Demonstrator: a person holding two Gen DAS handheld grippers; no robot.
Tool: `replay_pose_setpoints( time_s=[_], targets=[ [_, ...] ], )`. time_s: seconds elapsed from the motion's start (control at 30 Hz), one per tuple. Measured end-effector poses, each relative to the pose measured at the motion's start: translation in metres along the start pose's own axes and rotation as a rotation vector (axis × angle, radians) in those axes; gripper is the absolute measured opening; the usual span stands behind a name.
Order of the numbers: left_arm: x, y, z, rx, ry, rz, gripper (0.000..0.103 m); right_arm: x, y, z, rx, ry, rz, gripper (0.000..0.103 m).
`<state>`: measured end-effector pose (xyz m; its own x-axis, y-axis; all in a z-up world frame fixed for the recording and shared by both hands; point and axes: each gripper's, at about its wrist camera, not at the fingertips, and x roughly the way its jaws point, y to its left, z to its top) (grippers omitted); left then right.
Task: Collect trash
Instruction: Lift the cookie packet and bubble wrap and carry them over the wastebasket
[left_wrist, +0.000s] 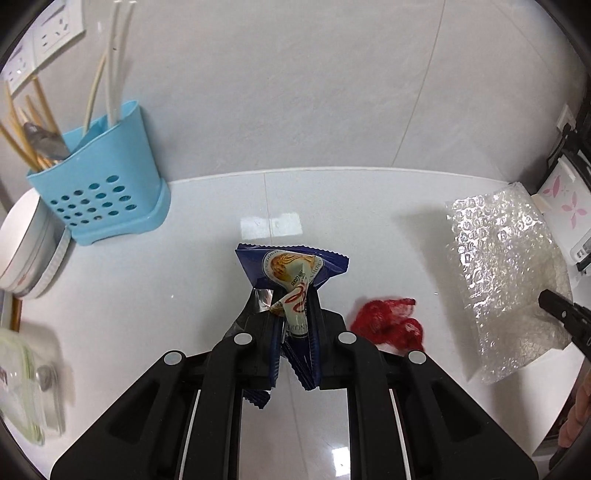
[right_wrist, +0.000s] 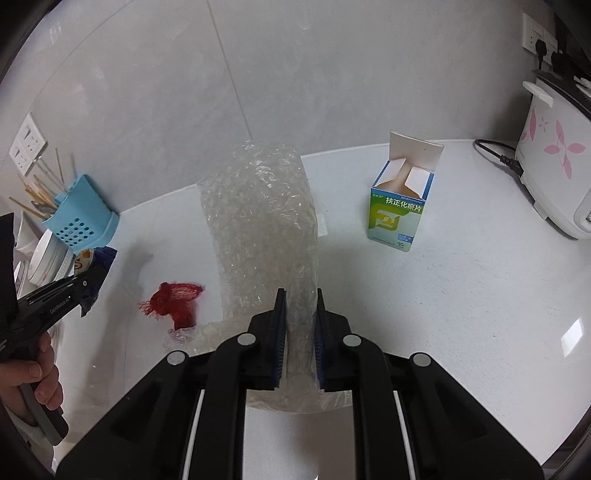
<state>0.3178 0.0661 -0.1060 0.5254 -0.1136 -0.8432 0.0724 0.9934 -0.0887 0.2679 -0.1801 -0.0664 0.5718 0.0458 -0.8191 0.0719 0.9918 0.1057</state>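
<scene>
We have both pieces of trash in grip and clear of the worktop (right_wrist: 461, 295). The left gripper (left_wrist: 295, 314) has its fingers (left_wrist: 317, 332) clamped on a blue snack wrapper (left_wrist: 291, 269), which sticks up crumpled between them; pinching it low near one end probably keeps the slippery foil from sliding out. The right gripper (right_wrist: 299, 314) has its fingers (right_wrist: 280, 325) pressed on a sheet of bubble wrap (right_wrist: 258, 206), caught near one edge so that the rest stands free in front of the camera.

We take the red mesh net (right_wrist: 173, 299) as our landmark. It lies flat on the worktop, untouched. The wrapper hangs to the left of it and a little above, the bubble wrap to the right, its lower corner seeming to trail just beside the net. An open medicine box (right_wrist: 400, 206) stands well to the right of the net, beyond the bubble wrap. The blue cutlery holder (left_wrist: 107, 184) sits against the wall, behind and left of the net.

Our judgement: net and box remain to collect. No bin is in view, so we cannot say where the held pieces go.
</scene>
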Motion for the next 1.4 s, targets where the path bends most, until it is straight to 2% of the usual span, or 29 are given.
replay_pose_setpoints(
  time_s=[0.3, 0.77, 1.17, 1.4],
  targets=[
    [-0.036, -0.012, -0.019, -0.025, -0.035, 0.026, 0.012, -0.036, -0.002, -0.01, -0.043, -0.04, 0.039, 0.012],
    [-0.099, -0.026, -0.067, -0.076, -0.087, 0.056, 0.011, -0.085, -0.008, -0.038, -0.091, -0.074, 0.09, 0.012],
    [-0.145, -0.047, -0.109, -0.088, -0.113, 0.061, 0.011, -0.112, -0.019, -0.082, -0.109, -0.071, 0.114, 0.012],
    [-0.173, -0.062, -0.137, -0.096, -0.126, 0.036, 0.011, -0.132, -0.027, -0.112, -0.115, -0.077, 0.133, 0.012]
  ],
)
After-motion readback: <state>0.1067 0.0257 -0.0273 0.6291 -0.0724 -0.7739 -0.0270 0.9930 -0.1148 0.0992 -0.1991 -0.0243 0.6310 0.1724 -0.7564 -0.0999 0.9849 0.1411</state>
